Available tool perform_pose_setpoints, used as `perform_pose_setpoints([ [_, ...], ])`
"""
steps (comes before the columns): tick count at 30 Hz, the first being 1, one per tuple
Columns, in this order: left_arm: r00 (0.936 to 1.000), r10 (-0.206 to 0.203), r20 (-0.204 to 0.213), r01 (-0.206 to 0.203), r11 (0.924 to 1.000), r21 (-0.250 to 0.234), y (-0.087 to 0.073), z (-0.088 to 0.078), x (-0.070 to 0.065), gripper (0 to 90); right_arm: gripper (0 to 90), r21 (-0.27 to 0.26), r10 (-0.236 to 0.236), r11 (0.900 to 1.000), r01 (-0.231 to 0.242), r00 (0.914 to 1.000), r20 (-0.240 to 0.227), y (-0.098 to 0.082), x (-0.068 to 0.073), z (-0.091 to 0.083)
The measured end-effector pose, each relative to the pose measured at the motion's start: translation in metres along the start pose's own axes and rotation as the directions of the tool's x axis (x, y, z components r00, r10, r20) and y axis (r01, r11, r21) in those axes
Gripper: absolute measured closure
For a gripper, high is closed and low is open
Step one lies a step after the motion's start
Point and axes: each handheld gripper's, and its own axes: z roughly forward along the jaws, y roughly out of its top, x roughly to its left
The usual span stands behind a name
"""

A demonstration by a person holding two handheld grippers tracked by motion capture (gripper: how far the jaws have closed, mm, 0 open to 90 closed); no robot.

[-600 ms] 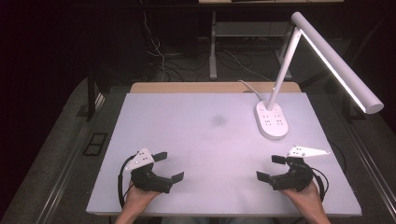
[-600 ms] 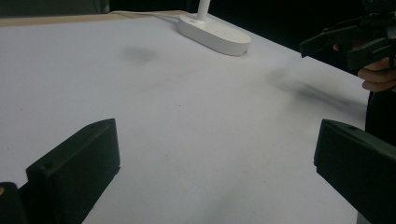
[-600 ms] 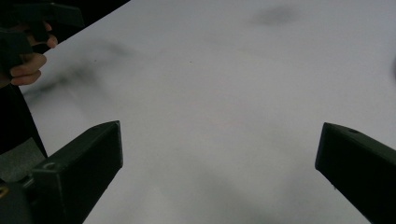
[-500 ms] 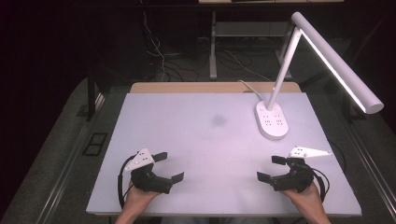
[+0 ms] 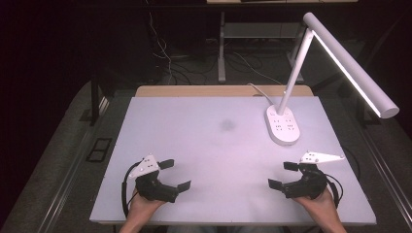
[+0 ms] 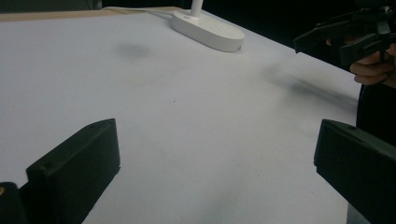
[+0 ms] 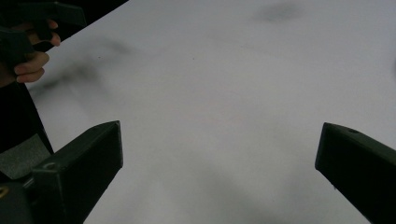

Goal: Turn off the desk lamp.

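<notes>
From above we see our two hand-held tools resting low over the near edge of the wide white tabletop [image 5: 214, 145], well apart from each other. The left black two-jaw gripper [image 5: 176, 174], topped by its grey three-cornered plate, sits at the near left with our hand wrapped around its body; its jaws stand wide apart and there is nothing between them, which its own view confirms, where the two black jaws frame only bare white surface. The right black two-jaw gripper [image 5: 283, 175] mirrors it at the near right, also carrying a grey plate and a trailing cable, and its jaws too are spread as far as they go and are empty; in its own view only the plain tabletop lies between them, with the left gripper [image 7: 32, 28] and the fingers holding it at the upper left edge. The thing nearest the right gripper is the white desk lamp with an oval base [image 5: 282, 125], standing on the far right part of the table, its slim arm rising and its lit bar [image 5: 352, 65] slanting out over the right edge. A faint grey smudge [image 5: 227, 125] marks the table left of the lamp's base.
</notes>
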Motion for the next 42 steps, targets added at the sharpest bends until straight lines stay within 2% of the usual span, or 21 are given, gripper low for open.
perform_pose_setpoints([
  [20,0.9999,0.012,0.001,-0.012,0.9997,0.021,-0.001,0.001,-0.002,0.0,0.8,0.016,0.016,1.0,-0.016,0.9999,0.002,0.006,-0.006,-0.006],
  [29,0.9999,0.011,0.001,-0.011,0.9997,0.024,-0.002,0.001,-0.003,0.0,0.8,0.021,0.009,1.0,-0.009,1.0,0.0,0.019,-0.006,-0.01],
  [42,0.9999,0.012,-0.002,-0.012,0.9996,0.025,-0.002,0.001,-0.003,0.0,0.9,0.031,0.005,1.0,-0.005,0.9999,0.014,0.04,-0.016,-0.019],
])
